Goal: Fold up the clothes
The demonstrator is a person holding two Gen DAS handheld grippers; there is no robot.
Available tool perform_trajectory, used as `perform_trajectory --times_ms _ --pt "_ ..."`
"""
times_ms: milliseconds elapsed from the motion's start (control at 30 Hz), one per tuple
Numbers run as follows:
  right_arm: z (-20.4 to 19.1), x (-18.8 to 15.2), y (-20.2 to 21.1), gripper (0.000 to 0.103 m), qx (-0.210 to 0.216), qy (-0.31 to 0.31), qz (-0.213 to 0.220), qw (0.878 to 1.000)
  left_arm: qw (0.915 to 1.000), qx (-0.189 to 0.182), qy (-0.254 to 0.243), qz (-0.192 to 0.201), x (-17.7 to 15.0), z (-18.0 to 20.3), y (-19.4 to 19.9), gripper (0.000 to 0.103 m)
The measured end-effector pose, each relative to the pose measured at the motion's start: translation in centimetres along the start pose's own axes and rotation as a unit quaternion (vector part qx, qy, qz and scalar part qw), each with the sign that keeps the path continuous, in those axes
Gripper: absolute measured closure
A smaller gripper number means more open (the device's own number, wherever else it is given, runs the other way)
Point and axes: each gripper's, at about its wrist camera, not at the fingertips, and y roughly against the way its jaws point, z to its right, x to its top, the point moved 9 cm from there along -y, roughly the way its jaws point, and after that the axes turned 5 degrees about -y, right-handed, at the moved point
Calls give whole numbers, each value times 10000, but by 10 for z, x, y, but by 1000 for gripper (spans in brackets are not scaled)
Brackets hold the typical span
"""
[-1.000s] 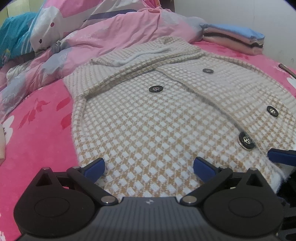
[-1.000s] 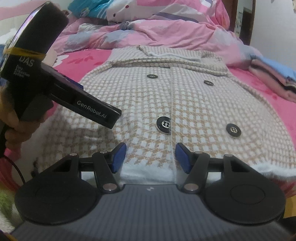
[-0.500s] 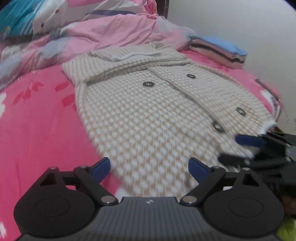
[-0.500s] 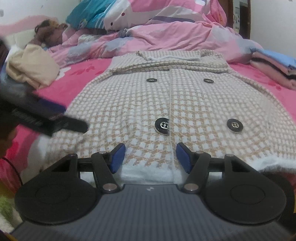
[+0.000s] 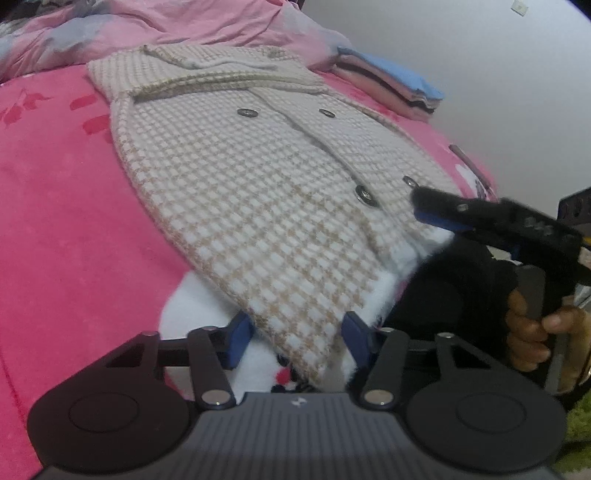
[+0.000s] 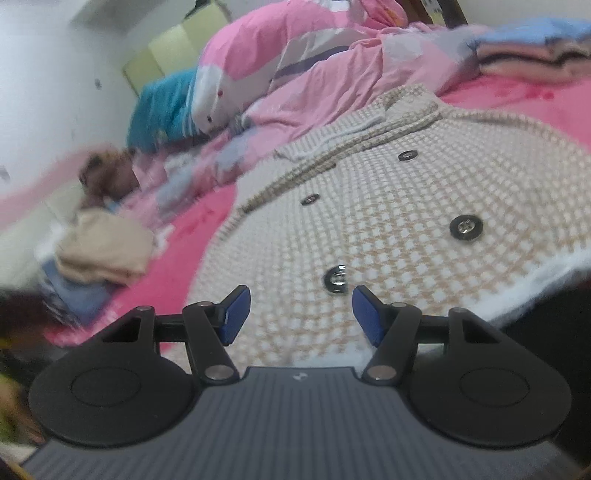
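Observation:
A beige-and-white houndstooth coat (image 5: 258, 177) with dark buttons lies flat, front up, on the pink bed sheet (image 5: 55, 206). My left gripper (image 5: 297, 336) is at the coat's near hem corner, which hangs over the bed's edge and sits between its blue fingers (image 5: 240, 334). The jaws stand apart around the fabric. A hand (image 5: 535, 328) holds my right gripper (image 5: 436, 210) over the hem at the right. In the right wrist view the right gripper (image 6: 301, 315) is open just above the hem of the coat (image 6: 406, 229), near a lower button (image 6: 336, 278).
A folded stack of clothes (image 5: 391, 85) sits at the back right by the wall. A rumpled pink duvet (image 5: 184, 26) lies behind the collar. A beige clothes pile (image 6: 103, 251) and a blue pillow (image 6: 162, 107) are to the left. The bed's edge is right under both grippers.
My left gripper pulled back to the near hem corner and its fingers drew closer together around it. The right gripper tilted and turned leftward, staying open over the hem.

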Motion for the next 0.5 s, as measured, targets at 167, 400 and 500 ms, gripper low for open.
perform_trajectory --times_ms 167,400,500 --pt "3 -2 5 42 636 -1028 -174 9925 9985 -106 524 127 2 -15 4 87" --pt "0 -18 6 42 1574 -2578 -724 9505 9914 -540 1109 430 12 -23 15 94" --pt "-11 -34 3 42 1701 -2874 -1002 9373 9844 -842 1431 586 22 -24 22 94"
